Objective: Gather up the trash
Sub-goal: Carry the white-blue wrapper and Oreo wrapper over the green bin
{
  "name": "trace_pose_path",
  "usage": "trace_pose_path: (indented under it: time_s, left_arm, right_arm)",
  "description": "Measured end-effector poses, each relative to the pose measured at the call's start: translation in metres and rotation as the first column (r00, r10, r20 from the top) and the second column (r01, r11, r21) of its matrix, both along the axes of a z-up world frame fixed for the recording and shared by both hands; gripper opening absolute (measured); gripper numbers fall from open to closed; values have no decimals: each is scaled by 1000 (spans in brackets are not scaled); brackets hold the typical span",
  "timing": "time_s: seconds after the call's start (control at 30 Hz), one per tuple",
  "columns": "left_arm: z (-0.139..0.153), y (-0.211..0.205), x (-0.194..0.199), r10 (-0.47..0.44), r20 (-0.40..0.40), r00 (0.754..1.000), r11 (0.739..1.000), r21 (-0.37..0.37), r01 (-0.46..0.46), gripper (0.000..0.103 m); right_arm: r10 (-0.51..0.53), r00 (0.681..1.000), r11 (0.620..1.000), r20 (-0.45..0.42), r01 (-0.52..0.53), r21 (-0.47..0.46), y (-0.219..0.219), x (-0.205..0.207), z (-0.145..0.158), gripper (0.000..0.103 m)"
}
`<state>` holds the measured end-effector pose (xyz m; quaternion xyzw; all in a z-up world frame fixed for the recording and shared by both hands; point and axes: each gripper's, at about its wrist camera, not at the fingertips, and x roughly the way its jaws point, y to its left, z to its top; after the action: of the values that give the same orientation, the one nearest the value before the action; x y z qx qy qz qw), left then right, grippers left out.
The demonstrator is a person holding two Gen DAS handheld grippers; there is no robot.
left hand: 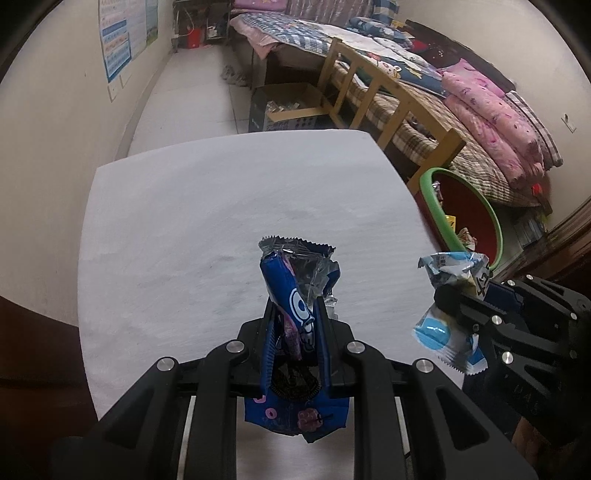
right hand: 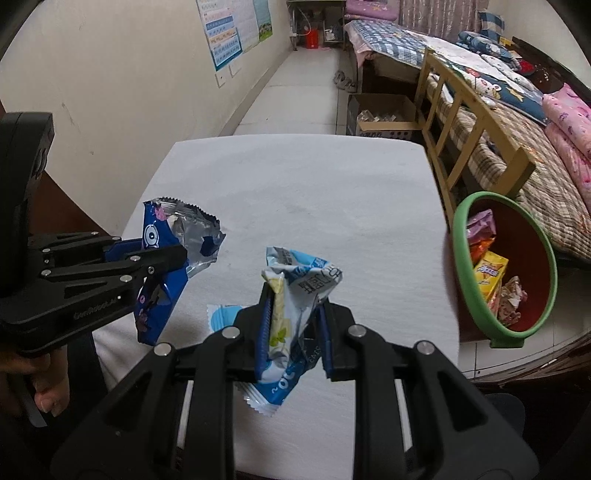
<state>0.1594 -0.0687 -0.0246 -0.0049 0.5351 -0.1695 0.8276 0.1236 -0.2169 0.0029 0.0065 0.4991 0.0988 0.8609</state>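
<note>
My left gripper (left hand: 295, 314) is shut on a dark blue cookie wrapper (left hand: 291, 291) with a torn silver top, held above the white table (left hand: 184, 221). The same gripper (right hand: 173, 258) and blue wrapper (right hand: 162, 236) show at the left of the right wrist view. My right gripper (right hand: 295, 306) is shut on a crumpled light blue and white wrapper (right hand: 295, 284), also lifted off the table (right hand: 314, 192). In the left wrist view that gripper (left hand: 447, 299) and its wrapper (left hand: 443, 332) appear at the right. A red bin with a green rim (right hand: 461, 258) stands right of the table, with several wrappers inside.
A wooden bed frame (right hand: 476, 122) with blankets runs along the right, close behind the bin (left hand: 436, 206). An open cardboard box (left hand: 288, 107) sits on the floor past the table's far edge. A wall with posters (right hand: 229, 33) lies to the left. A hand (right hand: 44, 387) grips the left tool.
</note>
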Motion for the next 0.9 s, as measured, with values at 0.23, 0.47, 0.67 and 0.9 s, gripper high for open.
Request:
trace_pose_path:
  time_s: [0.23,0.47,0.67,0.9]
  left_arm:
    - [17,-20,-2,-29,31,999,1000,5,29,17]
    - [34,-53,2,-69,62,996,998,2,69,16]
    - [45,-95,14,-124,76,989,992,-10,126,16]
    - [52,-157,28,-216,88,972,976,-14,218,17]
  right_arm:
    - [-44,999,999,27,43,17,-29,0,13,22]
    - [-99,994,995,46,98,20,-68,3,20,22]
    - [-161,985,987,58,160,21,-109,10,25,22]
    - [-247,967,969,67,247,9,-171,19,28,22]
